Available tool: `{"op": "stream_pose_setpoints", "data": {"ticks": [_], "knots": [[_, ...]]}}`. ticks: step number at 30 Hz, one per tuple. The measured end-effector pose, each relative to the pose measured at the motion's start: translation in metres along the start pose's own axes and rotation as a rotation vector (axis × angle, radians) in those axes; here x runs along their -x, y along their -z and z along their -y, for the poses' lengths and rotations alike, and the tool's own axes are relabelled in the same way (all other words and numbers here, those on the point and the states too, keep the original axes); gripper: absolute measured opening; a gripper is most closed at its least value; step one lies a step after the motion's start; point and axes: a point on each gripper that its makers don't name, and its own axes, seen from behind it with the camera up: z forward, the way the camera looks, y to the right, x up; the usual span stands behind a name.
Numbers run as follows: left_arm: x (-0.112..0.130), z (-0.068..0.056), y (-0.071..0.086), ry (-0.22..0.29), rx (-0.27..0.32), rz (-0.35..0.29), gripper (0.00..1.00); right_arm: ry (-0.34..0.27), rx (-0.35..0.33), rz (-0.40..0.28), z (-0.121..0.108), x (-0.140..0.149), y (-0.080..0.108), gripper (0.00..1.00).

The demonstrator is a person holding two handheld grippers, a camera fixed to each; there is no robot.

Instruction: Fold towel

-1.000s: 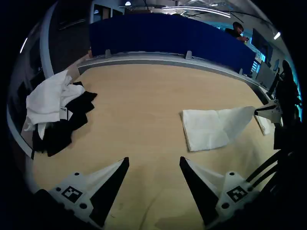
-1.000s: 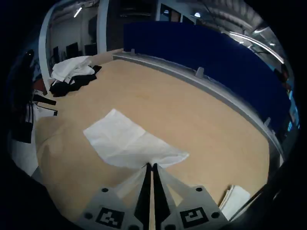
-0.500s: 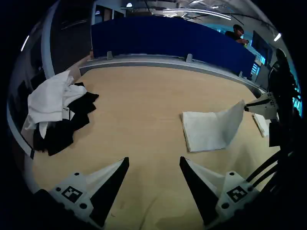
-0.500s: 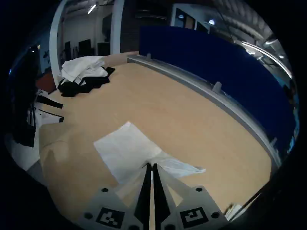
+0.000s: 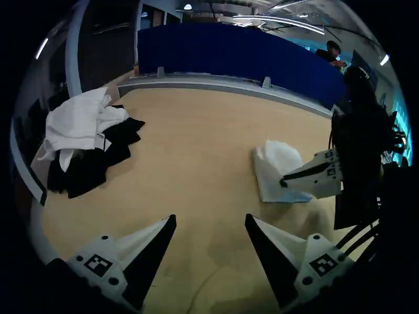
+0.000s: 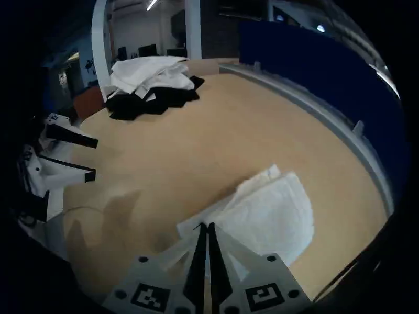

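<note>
A white towel (image 5: 276,166) lies on the wooden table (image 5: 199,136), partly doubled over itself, with a puffed fold at its far end. My right gripper (image 6: 204,226) is shut on an edge of the towel (image 6: 269,212), held low over the near side of the cloth. The left gripper view has this right gripper (image 5: 284,183) coming in from the right, over the towel's near edge. My left gripper (image 5: 209,217) stands open above bare table, short of the towel, nothing between its fingers. From the right gripper view it is off to the left (image 6: 78,157).
A heap of white and black clothes (image 5: 84,133) sits at the table's far left edge, also seen as the heap (image 6: 152,86). A blue partition (image 5: 235,49) runs along the table's back. A person (image 5: 331,49) stands behind it. A dark-clothed person (image 5: 366,136) holds the right gripper.
My right gripper has carried the towel's raised edge across the cloth and down toward the table, doubling it over. The left gripper has stayed open, shifting only slightly.
</note>
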Motion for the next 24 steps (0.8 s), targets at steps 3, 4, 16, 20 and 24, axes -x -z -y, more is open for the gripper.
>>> {"op": "stream_pose_setpoints", "data": {"ticks": [3,4,16,20,24], "knots": [[0.005,0.004,0.002,0.015,-0.004,0.004,0.98,-0.025,-0.023,0.023,0.007,0.011,-0.013,0.03],[0.006,0.005,0.003,0.019,-0.005,0.005,0.98,-0.026,-0.025,0.026,0.007,0.013,-0.014,0.03],[0.007,0.009,0.002,0.016,-0.01,0.011,0.98,-0.001,-0.027,0.009,0.004,0.01,-0.003,0.62],[0.005,0.008,0.001,0.008,-0.009,0.01,0.98,0.004,-0.009,-0.018,-0.001,0.005,0.005,0.91],[0.004,0.006,0.0,0.004,-0.007,0.013,0.98,-0.003,0.021,-0.035,-0.01,0.006,0.014,0.94]]}}
